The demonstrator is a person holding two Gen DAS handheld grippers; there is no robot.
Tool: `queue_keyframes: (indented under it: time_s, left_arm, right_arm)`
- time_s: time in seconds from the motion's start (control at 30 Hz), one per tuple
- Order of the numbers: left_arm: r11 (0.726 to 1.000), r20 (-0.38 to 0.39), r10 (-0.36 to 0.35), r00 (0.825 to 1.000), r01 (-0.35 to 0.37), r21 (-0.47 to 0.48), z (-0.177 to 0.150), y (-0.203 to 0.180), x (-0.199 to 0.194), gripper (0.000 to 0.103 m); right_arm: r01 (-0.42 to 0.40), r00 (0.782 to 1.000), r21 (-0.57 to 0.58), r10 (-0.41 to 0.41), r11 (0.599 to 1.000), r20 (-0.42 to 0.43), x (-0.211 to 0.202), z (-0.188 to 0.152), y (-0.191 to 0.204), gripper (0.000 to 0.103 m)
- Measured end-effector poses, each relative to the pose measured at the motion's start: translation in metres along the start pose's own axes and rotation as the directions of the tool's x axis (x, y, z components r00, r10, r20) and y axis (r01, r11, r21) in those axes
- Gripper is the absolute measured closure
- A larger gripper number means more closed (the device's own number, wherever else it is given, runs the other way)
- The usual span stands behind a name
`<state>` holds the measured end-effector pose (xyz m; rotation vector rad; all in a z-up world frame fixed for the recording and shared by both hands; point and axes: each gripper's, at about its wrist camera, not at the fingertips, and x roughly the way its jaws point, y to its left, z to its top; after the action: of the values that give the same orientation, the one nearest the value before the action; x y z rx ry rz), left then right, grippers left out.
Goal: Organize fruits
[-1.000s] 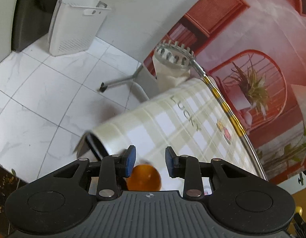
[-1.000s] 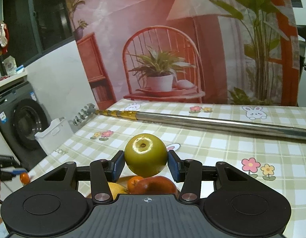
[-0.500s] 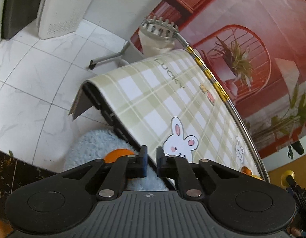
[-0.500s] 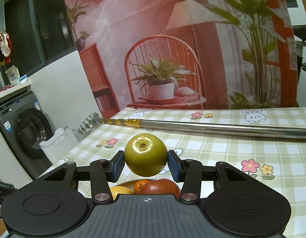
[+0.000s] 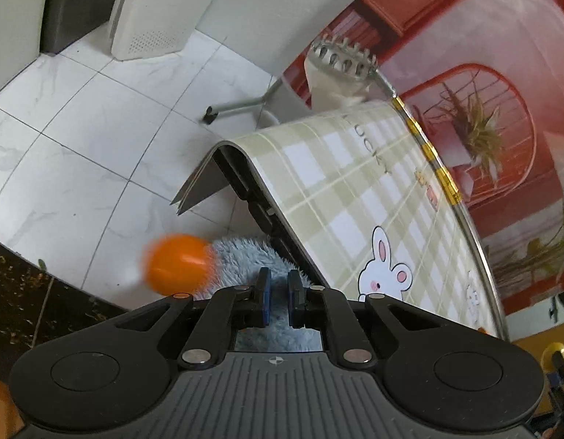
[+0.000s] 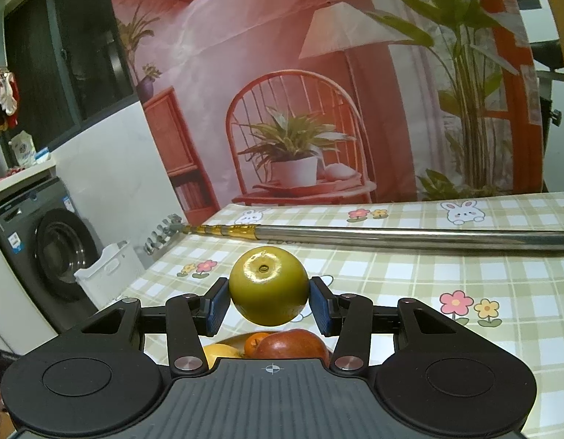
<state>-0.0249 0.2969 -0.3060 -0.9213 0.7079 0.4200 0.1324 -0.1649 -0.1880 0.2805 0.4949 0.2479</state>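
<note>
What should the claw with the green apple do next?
Probably lower the green apple gently toward the fruit just beneath it. The right claw grips the apple above a red apple, an orange and a yellow fruit, so a short drop down looks like the natural next step.

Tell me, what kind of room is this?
Probably a laundry or utility corner of a home. A washing machine stands by the wall, a white basket sits on the tiled floor, and fruit is sorted on a table with a bunny tablecloth.
</note>
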Motion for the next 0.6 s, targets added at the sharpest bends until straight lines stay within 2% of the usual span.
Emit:
queue_keyframes:
  time_s: [0.1, 0.27, 0.37, 0.43, 0.5, 0.6]
  left_arm:
    - [1.0, 0.004, 0.009, 1.0, -0.009, -0.003, 0.003, -0.002, -0.002, 0.092]
    - [0.994, 0.04, 0.059, 0.997, -0.063, 0.092, 0.003, -0.028, -0.01, 0.092]
    - [0.98, 0.083, 0.05, 0.995, -0.065, 0.188, 0.006, -0.058, -0.02, 0.091]
    - [0.973, 0.088, 0.02, 0.996, -0.04, 0.229, 0.009, -0.079, -0.022, 0.089]
    - [0.959, 0.096, -0.009, 0.995, -0.019, 0.284, 0.01, -0.103, -0.021, 0.089]
    - [0.92, 0.095, -0.028, 0.995, -0.012, 0.393, 0.003, -0.138, -0.018, 0.089]
  right_arm:
    - [-0.003, 1.0, -0.003, 0.003, 1.0, 0.002, 0.0, 0.001, -0.001, 0.059]
    - [0.003, 1.0, -0.009, -0.003, 1.0, 0.001, 0.001, 0.0, -0.001, 0.059]
    - [0.009, 1.0, -0.007, -0.009, 1.0, 0.002, 0.0, 0.0, -0.001, 0.059]
    - [0.012, 1.0, -0.009, -0.012, 1.0, 0.001, -0.001, 0.0, -0.001, 0.059]
    - [0.017, 1.0, -0.017, -0.017, 1.0, 0.003, -0.002, 0.001, -0.001, 0.059]
    - [0.023, 1.0, -0.013, -0.023, 1.0, 0.006, -0.008, 0.0, -0.001, 0.059]
